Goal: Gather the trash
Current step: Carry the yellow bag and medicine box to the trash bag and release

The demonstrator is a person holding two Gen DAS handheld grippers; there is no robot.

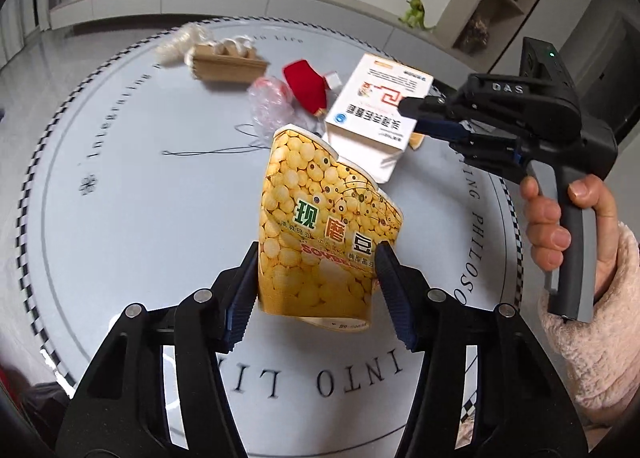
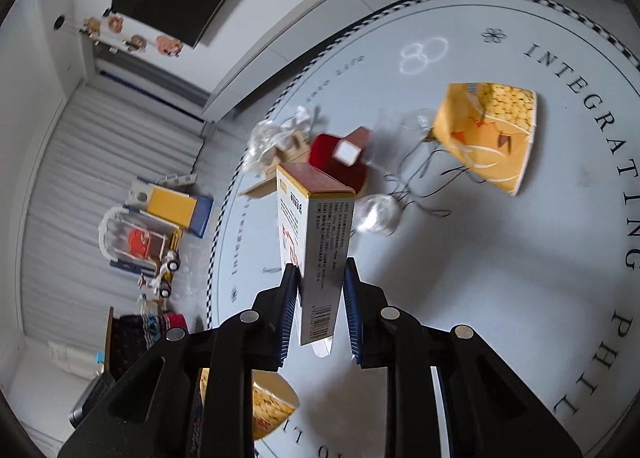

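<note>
- Left tongs: we see their pads clamped on the lower body of a crumpled yellow paper cup, which hangs clear above the round white table.
- Right tongs: closed on the narrow sides of a white-and-orange medicine box; its near flap hangs open. In the left wrist view the same box is pinched at one edge only, with a person's hand on the grip.
- Trash left on the table, toward the far side: a red pouch, clear plastic wrap, a cardboard piece, a thin black thread. A second yellow cup lies on its side in the right wrist view. We see no bin in either view.
- Risk one: the cup wall is already buckled, so we judge it may collapse further and slide out of the pads.
- Risk two: the box is held near one end, so a quick swing could pivot it loose, or the open flap could snag.
- Risk three: both loads hang close together, so crossing paths could knock one free.
</note>
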